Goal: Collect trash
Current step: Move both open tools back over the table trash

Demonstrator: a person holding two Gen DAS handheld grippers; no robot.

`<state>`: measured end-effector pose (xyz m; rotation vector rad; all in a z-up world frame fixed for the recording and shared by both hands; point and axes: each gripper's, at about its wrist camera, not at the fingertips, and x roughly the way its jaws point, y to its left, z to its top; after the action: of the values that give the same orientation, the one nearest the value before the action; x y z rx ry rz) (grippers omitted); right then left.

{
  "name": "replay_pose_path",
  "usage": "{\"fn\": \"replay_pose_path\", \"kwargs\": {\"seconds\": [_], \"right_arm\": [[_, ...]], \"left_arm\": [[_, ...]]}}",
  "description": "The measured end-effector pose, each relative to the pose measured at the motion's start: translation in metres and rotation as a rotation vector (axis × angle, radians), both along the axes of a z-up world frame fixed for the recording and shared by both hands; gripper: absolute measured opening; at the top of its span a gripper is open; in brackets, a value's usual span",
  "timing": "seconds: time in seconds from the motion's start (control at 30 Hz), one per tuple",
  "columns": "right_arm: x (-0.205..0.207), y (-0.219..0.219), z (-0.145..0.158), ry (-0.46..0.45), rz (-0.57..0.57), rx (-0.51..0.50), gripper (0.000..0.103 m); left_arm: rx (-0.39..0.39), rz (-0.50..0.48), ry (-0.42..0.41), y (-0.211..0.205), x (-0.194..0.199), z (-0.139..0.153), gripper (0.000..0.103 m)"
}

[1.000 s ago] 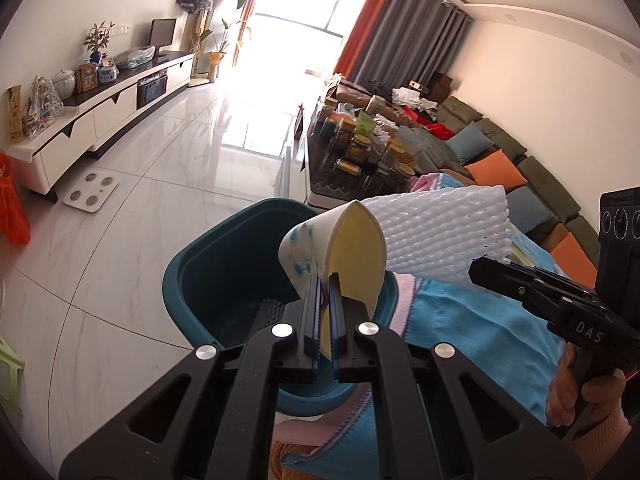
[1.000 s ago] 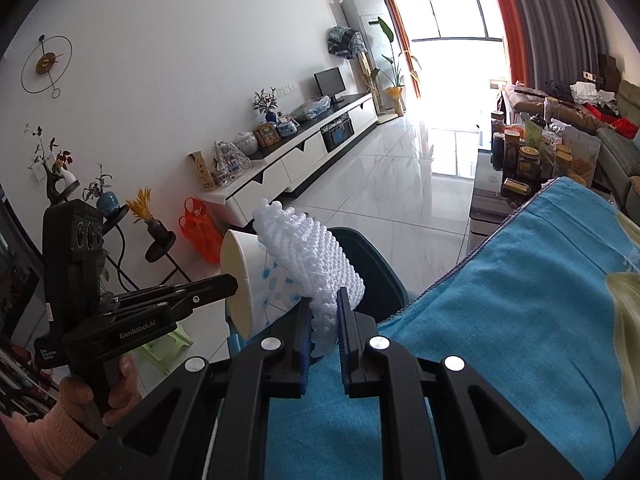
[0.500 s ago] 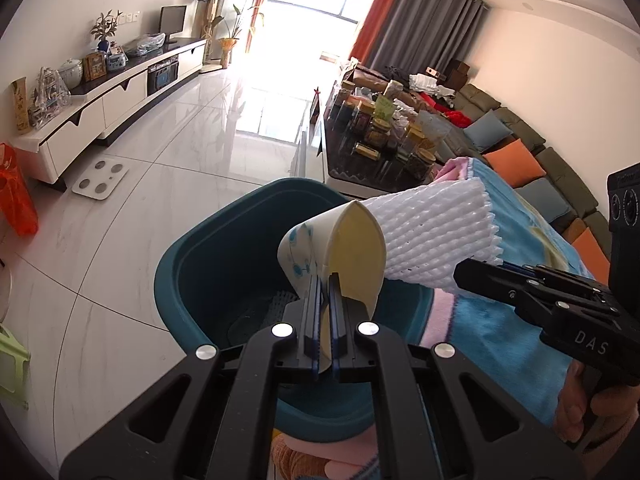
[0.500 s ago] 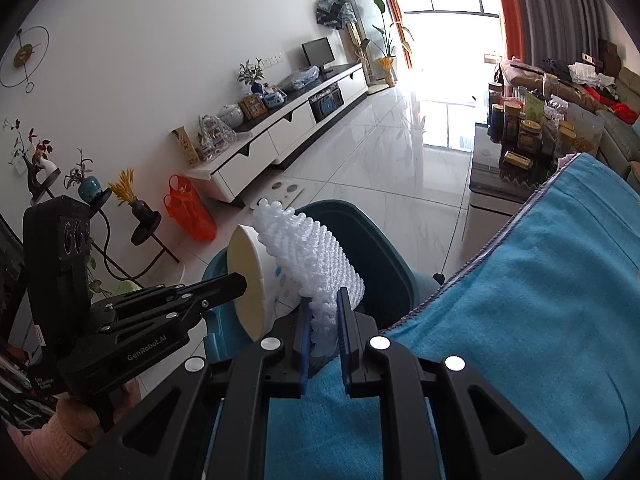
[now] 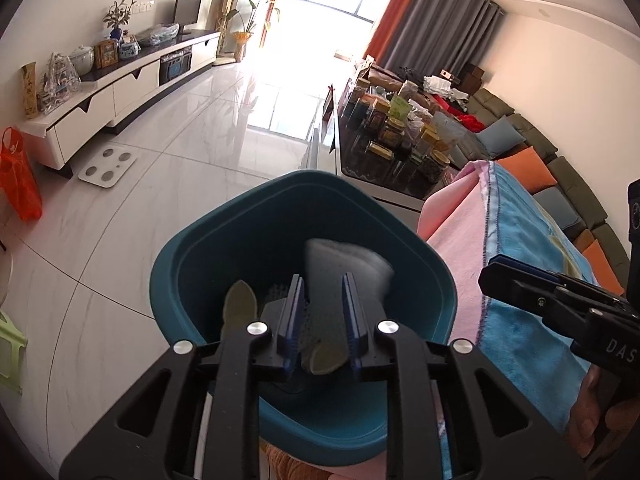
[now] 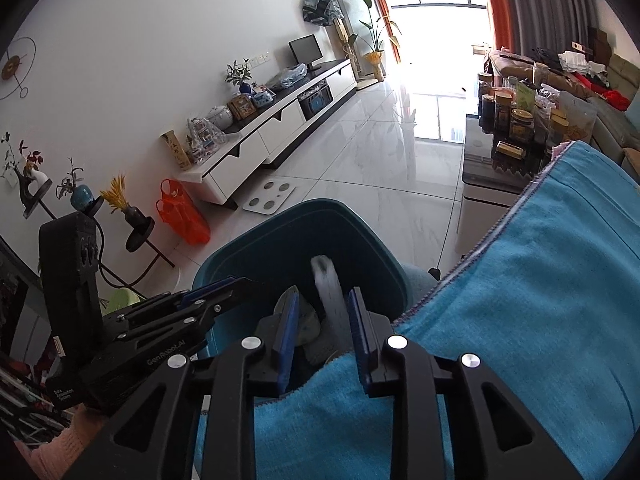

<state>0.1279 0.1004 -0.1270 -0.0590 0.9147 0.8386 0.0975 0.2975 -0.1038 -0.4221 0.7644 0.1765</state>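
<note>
Trash — foam sleeve [image 5: 344, 264] & paper cup [image 5: 239, 305] — lying inside teal bin [image 5: 188, 248], both grippers, left [image 5: 319, 322] & right [image 6: 322, 330], hanging apart & empty over it, risking clipping rim or snagging blue cloth [image 6: 540, 300] w/ careless pull-back.

"DAS" is showing in white caps on the black body of the right gripper [image 5: 500, 276], seen in the left wrist view; more letters may be running off frame. In the right wrist view, "GenRobot.AI" is reading along the side of the left gripper [image 6: 224, 284], w/ the middle letters a bit soft. A small white label lower on its handle is looking like "Data Acquisition System", too tiny to confirm. Jar labels etc. aren't reading at all.
</note>
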Motion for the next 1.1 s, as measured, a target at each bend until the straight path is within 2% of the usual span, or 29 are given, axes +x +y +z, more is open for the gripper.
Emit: {"fn": "replay_pose_path", "kwargs": {"seconds": [0.27, 0.53, 0.77, 0.97, 1.1], "right_arm": [[-0.017, -0.034, 0.013, -0.034, -0.006, 0.026, 0.027], [-0.049, -0.094, 0.045, -0.129, -0.046, 0.071, 0.033], [-0.077, -0.169, 0.062, -0.198, -0.166, 0.09, 0.034], [-0.102, -0.238, 0.065, -0.237, -0.31, 0.044, 0.037], [-0.117, -0.292, 0.057, -0.231, -0.446, 0.012, 0.037]], "left_arm": [[0.033, -0.042, -0.095, -0.021, -0.025, 0.032, 0.041], [0.034, -0.195, -0.193, -0.069, -0.049, 0.066, 0.052], [-0.009, -0.446, -0.222, -0.147, -0.056, 0.074, 0.054], [-0.048, -0.667, -0.207, -0.227, -0.062, 0.07, 0.057], [-0.071, -0.795, -0.193, -0.276, -0.065, 0.068, 0.06]]}}
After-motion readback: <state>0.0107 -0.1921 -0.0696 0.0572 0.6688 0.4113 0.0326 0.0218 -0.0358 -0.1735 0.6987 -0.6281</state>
